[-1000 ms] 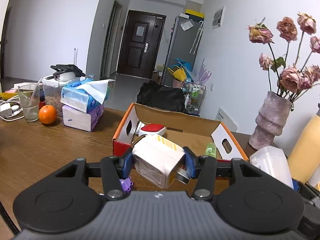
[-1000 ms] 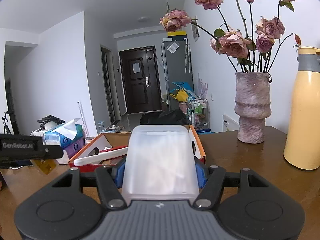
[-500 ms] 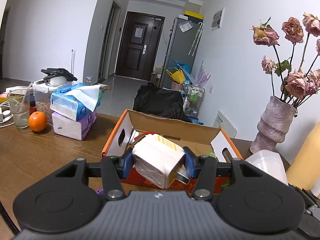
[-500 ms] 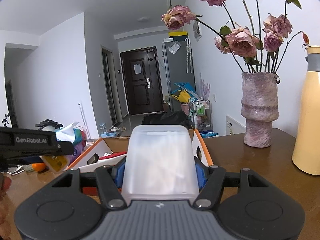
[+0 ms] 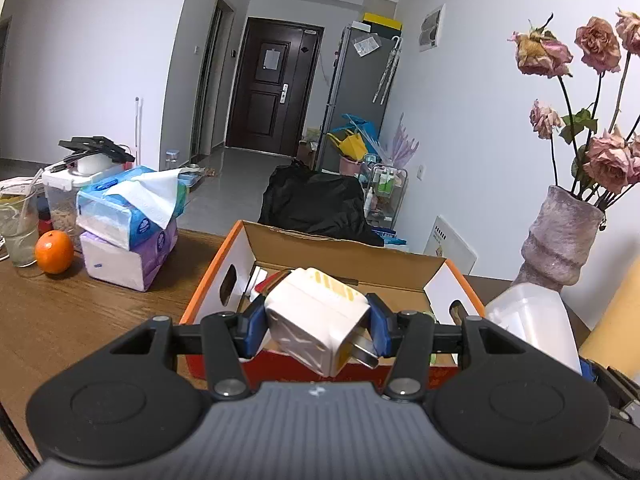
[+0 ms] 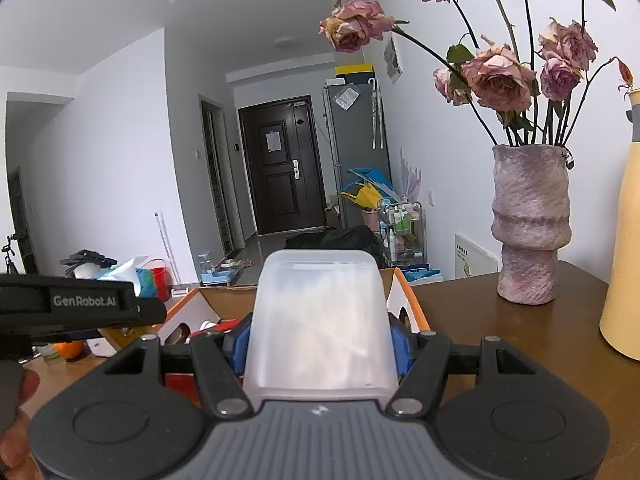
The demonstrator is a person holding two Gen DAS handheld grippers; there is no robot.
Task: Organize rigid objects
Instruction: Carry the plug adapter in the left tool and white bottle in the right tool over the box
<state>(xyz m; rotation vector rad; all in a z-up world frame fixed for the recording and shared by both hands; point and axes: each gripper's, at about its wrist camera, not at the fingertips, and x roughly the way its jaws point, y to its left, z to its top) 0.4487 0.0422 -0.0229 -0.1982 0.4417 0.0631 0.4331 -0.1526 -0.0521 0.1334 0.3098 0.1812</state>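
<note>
Left hand-held gripper (image 5: 316, 330): blue pads clamped on a tilted white plastic plug adapter (image 5: 316, 320), held above the open orange-edged cardboard box (image 5: 208, 280) on the brown wooden tabletop (image 5: 72, 312). Right hand-held gripper (image 6: 318, 344): moderately spread, gripping a translucent white plastic container (image 6: 320, 320) before that box.

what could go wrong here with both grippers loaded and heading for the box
1. The white plug adapter sits tilted in the left gripper, pinched near its corners, so it might twist or slip out.
2. The translucent container in the right gripper hides much of the cardboard box, so placement could miss.
3. The two grippers are close together and may bump over the box.
</note>
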